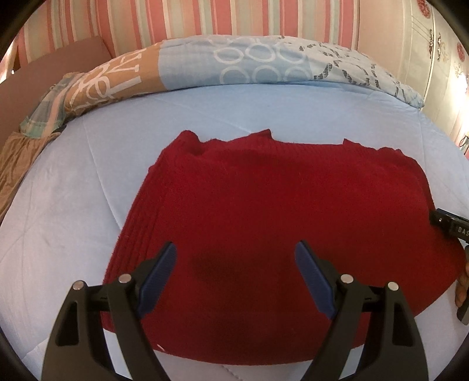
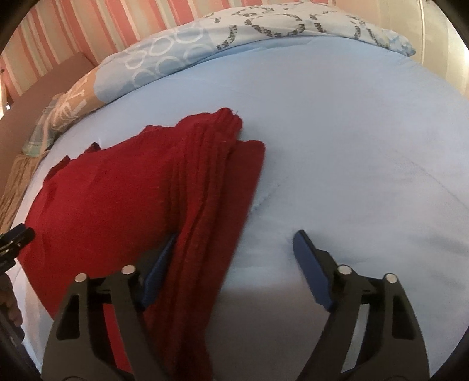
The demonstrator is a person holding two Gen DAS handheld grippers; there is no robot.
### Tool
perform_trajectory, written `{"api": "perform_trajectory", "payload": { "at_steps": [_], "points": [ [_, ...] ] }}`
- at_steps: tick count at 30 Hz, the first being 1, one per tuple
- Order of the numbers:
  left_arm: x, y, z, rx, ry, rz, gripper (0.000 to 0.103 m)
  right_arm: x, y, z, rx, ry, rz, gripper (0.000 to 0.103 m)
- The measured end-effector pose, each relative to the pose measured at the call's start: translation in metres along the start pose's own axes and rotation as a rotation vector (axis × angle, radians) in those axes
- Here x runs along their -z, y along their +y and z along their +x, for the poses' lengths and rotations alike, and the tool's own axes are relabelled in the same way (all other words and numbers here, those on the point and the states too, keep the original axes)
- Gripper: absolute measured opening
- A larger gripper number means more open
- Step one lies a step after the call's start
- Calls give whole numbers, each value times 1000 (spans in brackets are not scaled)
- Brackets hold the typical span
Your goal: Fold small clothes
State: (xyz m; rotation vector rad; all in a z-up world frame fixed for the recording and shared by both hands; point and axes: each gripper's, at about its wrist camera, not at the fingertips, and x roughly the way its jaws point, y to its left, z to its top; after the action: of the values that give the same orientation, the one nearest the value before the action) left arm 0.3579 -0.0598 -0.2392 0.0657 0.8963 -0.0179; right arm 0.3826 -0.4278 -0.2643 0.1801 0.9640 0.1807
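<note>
A dark red knitted garment (image 1: pixel 278 219) lies folded and flat on the light blue bed cover (image 1: pixel 88 190). My left gripper (image 1: pixel 236 258) is open and empty, hovering over the garment's near part. In the right wrist view the garment (image 2: pixel 117 199) lies to the left, its right edge stacked in ribbed folds (image 2: pixel 211 181). My right gripper (image 2: pixel 234 249) is open at that right edge; the folds lie between the jaws against the left finger (image 2: pixel 161 263), the right finger (image 2: pixel 310 263) over bare cover. The right gripper also shows in the left wrist view (image 1: pixel 448 227).
A patterned blue and tan duvet (image 1: pixel 234 61) is bunched along the far side of the bed under a pink striped wall (image 1: pixel 205 17). A plaid cloth (image 1: pixel 44 117) lies at the far left. The blue cover (image 2: pixel 351 146) extends to the right of the garment.
</note>
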Motion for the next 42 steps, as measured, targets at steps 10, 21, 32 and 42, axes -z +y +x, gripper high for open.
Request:
{"api": "perform_trajectory", "payload": {
  "at_steps": [10, 21, 32, 42],
  "points": [
    [0, 2, -1, 3, 1, -9, 84, -1, 7, 3, -61, 14, 32, 42],
    [1, 2, -5, 1, 2, -8, 84, -7, 29, -8, -23, -6, -28, 18],
    [-8, 16, -14, -15, -9, -15, 84, -21, 37, -45, -74, -77, 9, 17],
    [-14, 35, -22, -12, -21, -40, 84, -56, 89, -73, -88, -110, 19, 17]
  ]
}}
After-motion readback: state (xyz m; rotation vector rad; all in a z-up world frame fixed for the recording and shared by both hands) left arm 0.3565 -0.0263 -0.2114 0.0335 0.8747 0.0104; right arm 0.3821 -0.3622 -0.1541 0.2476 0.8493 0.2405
